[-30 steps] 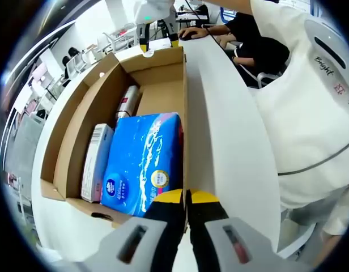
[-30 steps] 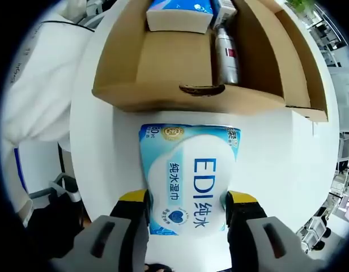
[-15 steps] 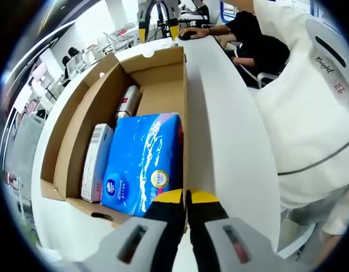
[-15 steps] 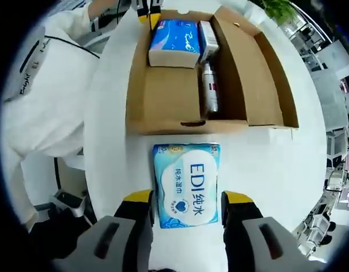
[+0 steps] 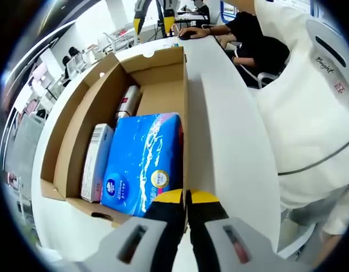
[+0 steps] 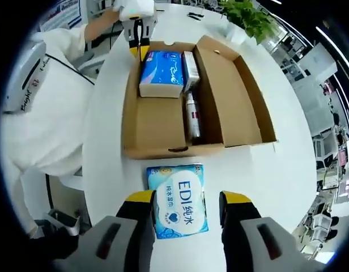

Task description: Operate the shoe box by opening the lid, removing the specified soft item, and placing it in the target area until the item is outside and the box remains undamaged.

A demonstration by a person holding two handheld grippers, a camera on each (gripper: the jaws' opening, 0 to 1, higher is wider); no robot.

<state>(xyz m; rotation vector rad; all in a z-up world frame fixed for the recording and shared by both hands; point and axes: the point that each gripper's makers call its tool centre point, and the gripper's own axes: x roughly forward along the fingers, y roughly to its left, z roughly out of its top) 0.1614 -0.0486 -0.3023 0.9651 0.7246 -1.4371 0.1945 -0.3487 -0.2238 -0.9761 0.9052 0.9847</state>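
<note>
The brown shoe box (image 5: 163, 62) (image 6: 163, 127) stands open on the white table, its lid (image 6: 242, 96) folded out flat to one side. Inside lie a blue tissue pack (image 5: 143, 161) (image 6: 161, 72), a white carton (image 5: 96, 161) and a slim bottle (image 5: 127, 102) (image 6: 191, 116). A light-blue wet-wipes pack (image 6: 177, 199) lies flat on the table just outside the box's near wall. My right gripper (image 6: 187, 198) (image 5: 153, 10) hovers above it, open, jaws apart on either side and touching nothing. My left gripper (image 5: 186, 198) (image 6: 139, 42) is shut on the box's wall at a corner.
The white table (image 5: 231, 147) (image 6: 276, 187) is long and rounded, with its edge close on both sides of the box. A person in a white shirt (image 5: 310, 102) stands against one side. Another person in black (image 5: 254, 39) sits further off. A green plant (image 6: 248, 17) stands beyond the box.
My right gripper has drawn back and up from the wet-wipes pack, which stays flat on the table. The left gripper and the box have not moved.
</note>
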